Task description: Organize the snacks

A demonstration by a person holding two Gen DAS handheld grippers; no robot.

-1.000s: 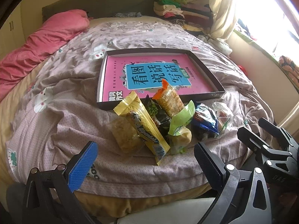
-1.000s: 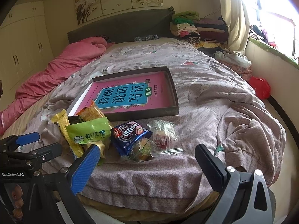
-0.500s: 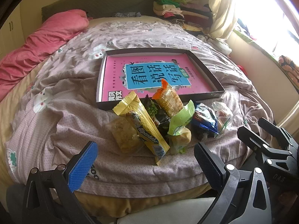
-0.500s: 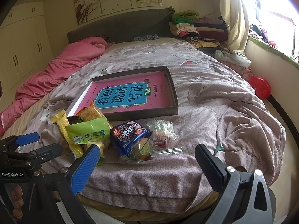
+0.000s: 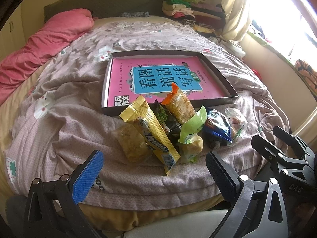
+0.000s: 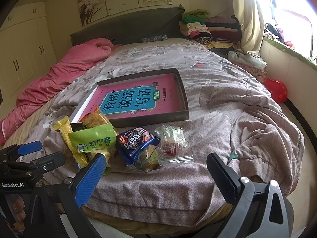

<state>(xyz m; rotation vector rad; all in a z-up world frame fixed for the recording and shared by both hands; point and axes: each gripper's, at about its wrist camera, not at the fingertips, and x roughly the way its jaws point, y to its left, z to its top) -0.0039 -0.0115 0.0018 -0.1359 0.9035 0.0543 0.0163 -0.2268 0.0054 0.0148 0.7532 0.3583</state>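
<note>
left gripper (image 5: 152, 170), right gripper (image 6: 156, 170) spread, empty | tray (image 5: 216, 69) holds pink book (image 5: 122, 75)

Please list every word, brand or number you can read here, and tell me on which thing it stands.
"看图说话写话": pink book in the tray.
"训练": green badge on that book.
"奶疙瘩", "NAI": green packet.
"奥日加": blue packet.
"Alpenliebe": yellow packet; partly blurred.
"GenRobot.AI": left gripper.
"DAS": right gripper.
Other print: too small.

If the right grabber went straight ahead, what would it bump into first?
Probably the blue cookie packet and the clear zip bag beside it, lying on the quilt just ahead of the open right gripper. Depth is hard to judge.
</note>
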